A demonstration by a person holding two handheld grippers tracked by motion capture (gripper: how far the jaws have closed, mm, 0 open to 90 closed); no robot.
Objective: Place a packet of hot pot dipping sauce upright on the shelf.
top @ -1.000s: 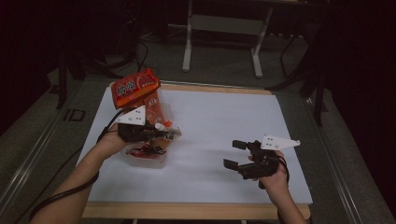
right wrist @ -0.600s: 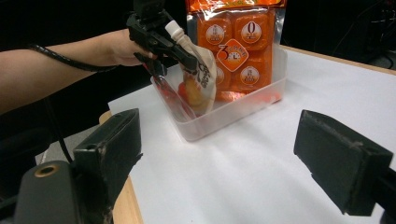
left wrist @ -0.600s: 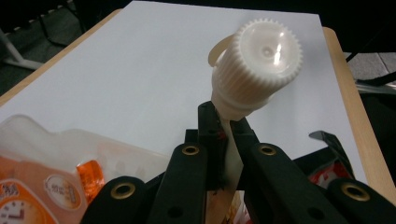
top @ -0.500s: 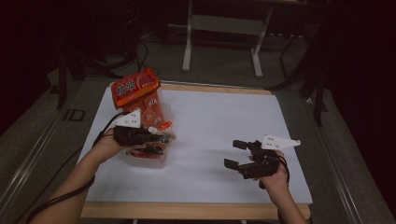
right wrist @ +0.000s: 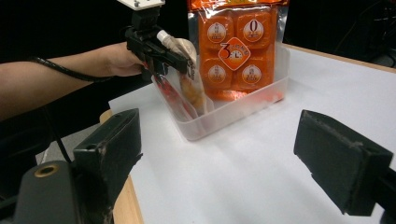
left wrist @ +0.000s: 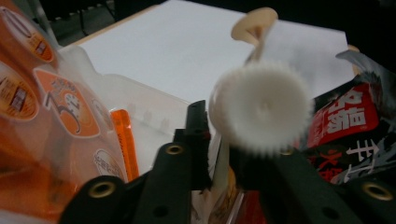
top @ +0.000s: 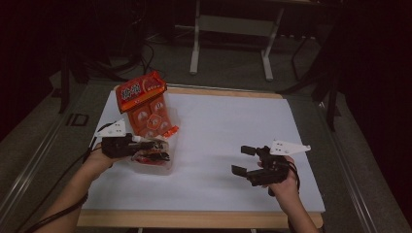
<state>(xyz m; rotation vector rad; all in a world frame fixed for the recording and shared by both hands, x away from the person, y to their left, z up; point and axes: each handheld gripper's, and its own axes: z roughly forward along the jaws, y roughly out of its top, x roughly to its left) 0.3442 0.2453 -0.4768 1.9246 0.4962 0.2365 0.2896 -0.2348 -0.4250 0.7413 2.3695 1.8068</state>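
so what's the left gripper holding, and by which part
The left gripper has a spouted pouch between its fingers, at the neck just under the white cap; its jaws have just been opening.

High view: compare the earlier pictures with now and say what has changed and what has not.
The left gripper has come down with the capped pouch into the clear tub. Its fingers have just been opening, the white cap between them. The orange pack, the right gripper and the tub have stayed put.
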